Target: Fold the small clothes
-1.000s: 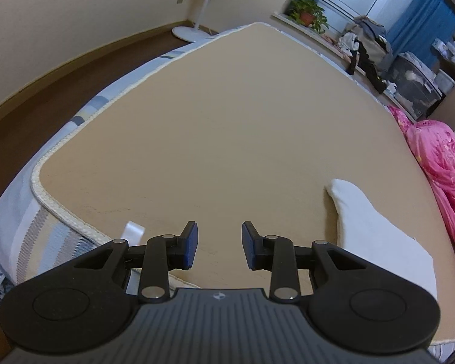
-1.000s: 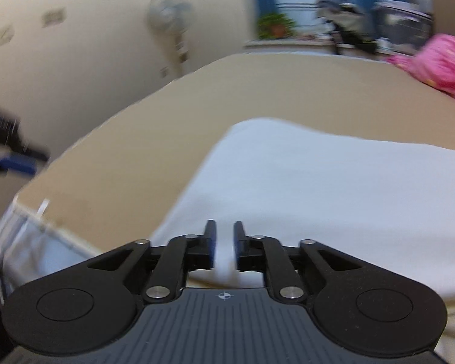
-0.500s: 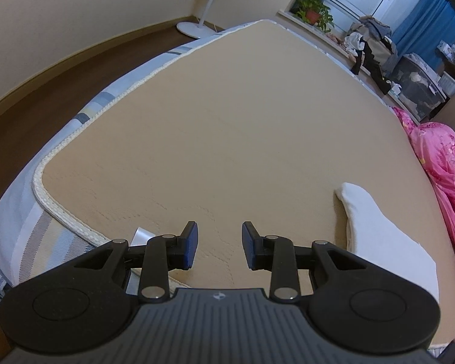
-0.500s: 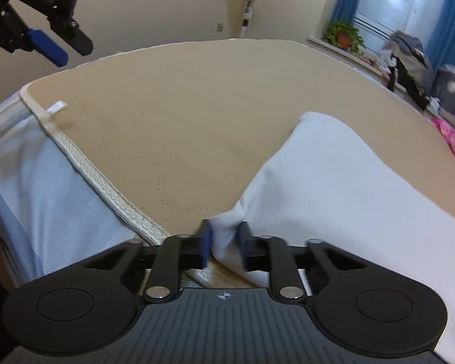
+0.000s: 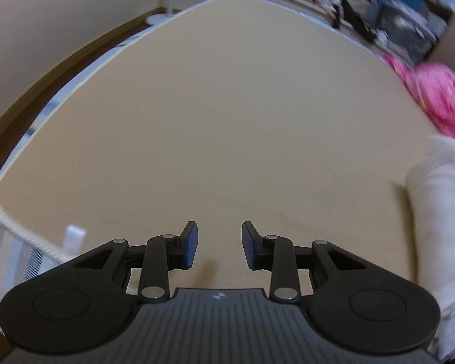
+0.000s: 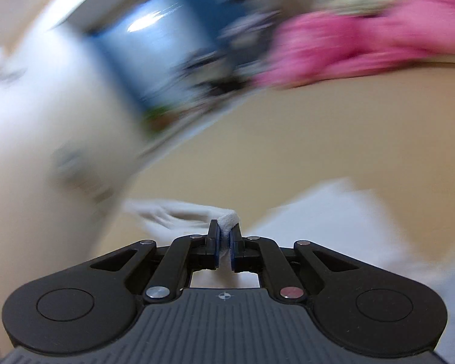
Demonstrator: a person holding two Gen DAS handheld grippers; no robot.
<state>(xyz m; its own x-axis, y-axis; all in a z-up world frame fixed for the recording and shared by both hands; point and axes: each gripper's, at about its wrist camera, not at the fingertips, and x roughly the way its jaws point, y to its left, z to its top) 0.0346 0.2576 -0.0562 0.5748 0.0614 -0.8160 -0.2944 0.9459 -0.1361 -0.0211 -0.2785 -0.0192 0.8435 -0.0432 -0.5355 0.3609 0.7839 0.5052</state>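
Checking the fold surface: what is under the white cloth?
The white cloth lies on the tan bed cover, one corner pinched in the right gripper. The left gripper is open over the cover. Anything beneath the cloth is hidden.

dim warm indoor light; right view heavily motion-blurred, left mildly, fisheye-bent edges.

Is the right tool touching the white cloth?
Touching. The right wrist view shows the right tool shut on a bunched corner of the white cloth, fabric pinched between both pads.
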